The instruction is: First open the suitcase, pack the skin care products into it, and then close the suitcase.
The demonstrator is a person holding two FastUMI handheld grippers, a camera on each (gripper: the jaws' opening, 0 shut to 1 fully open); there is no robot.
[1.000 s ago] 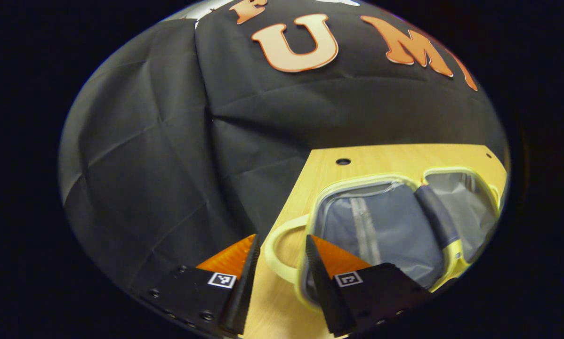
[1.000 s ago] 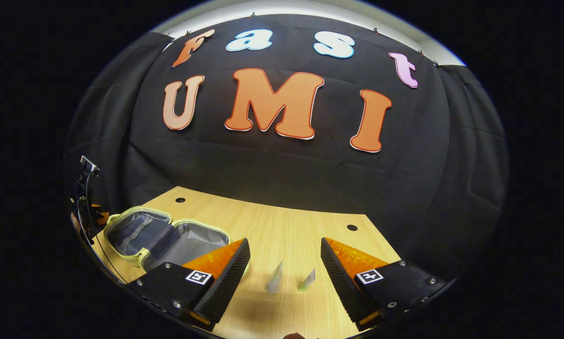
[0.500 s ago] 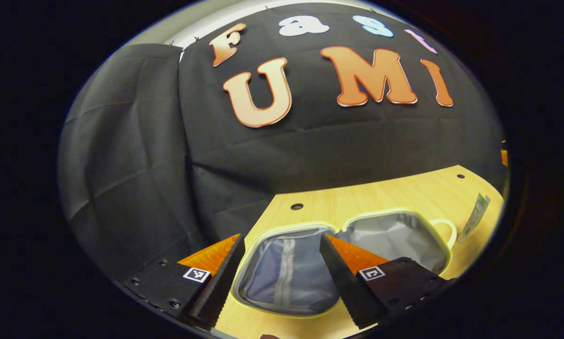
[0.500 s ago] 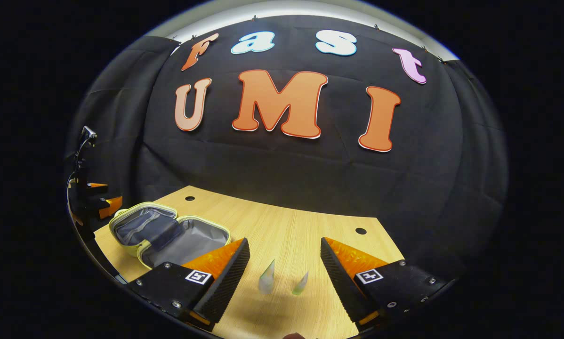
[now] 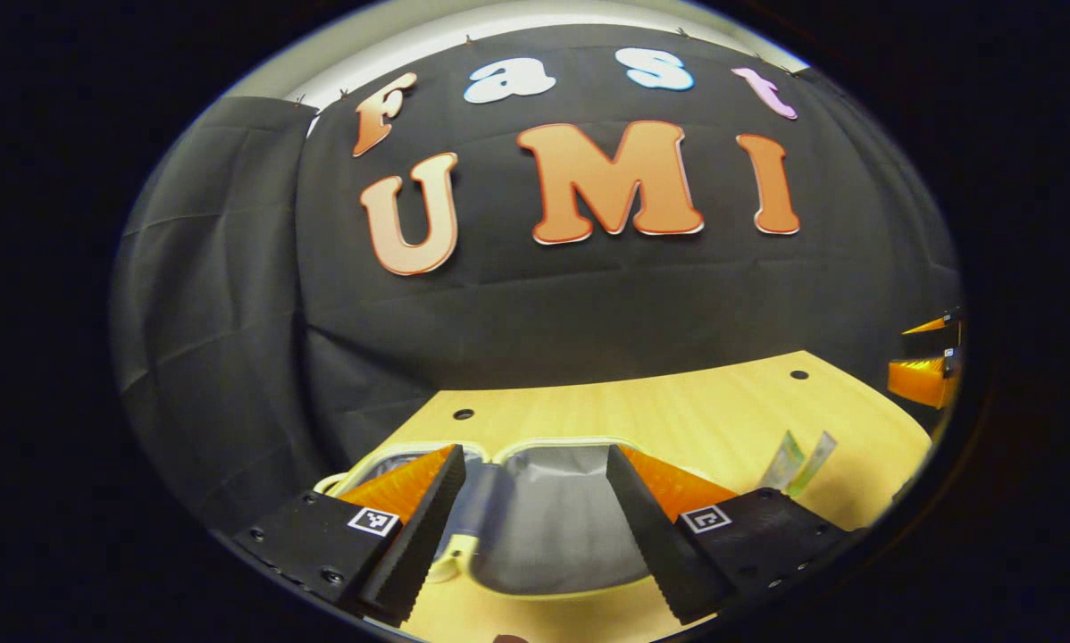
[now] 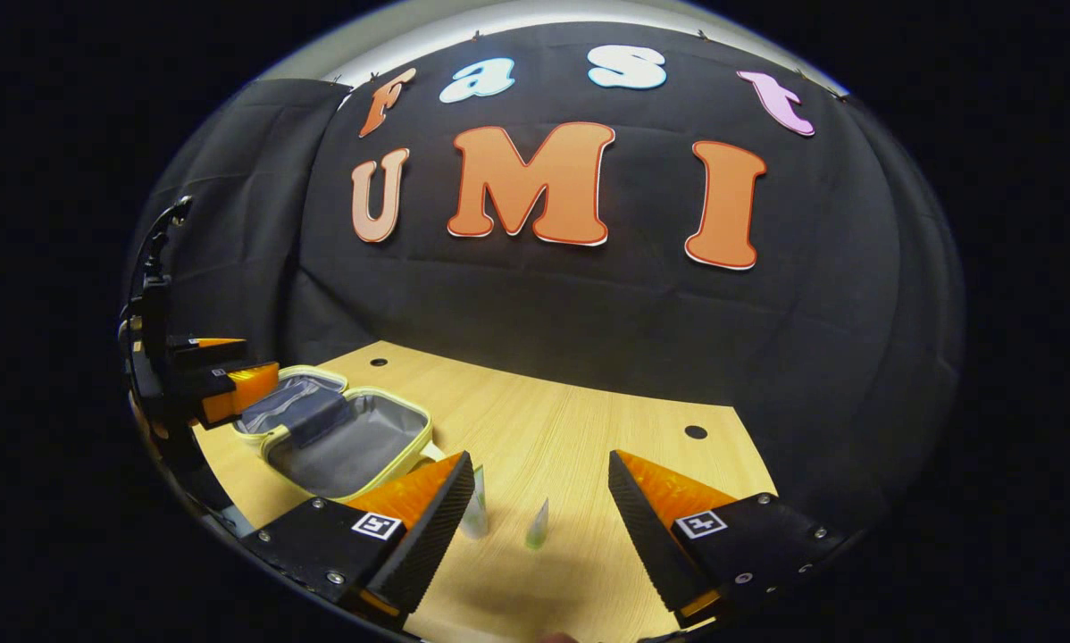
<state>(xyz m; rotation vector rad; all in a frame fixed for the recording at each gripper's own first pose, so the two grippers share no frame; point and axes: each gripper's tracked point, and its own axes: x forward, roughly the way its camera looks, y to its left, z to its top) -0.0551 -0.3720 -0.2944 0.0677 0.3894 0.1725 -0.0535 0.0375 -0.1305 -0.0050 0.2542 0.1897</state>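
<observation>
Wooden table [image 6: 589, 446]: one open suitcase [image 6: 338, 451], two tubes [image 6: 537, 527].

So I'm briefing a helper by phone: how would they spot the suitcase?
Look at the wooden table before the black cloth wall. Near its left end, by the left tongs, lies the suitcase: small, pale yellow-green rim, open flat, grey lining. The two skincare tubes beside it stand upright.

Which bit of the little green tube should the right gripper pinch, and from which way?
Probably its lower, rounder body. The green tube stands upright on the table, tapering to a thin flat top, right between the open right gripper's fingers. Come straight forward, level, and close on its sides near the base.
</observation>
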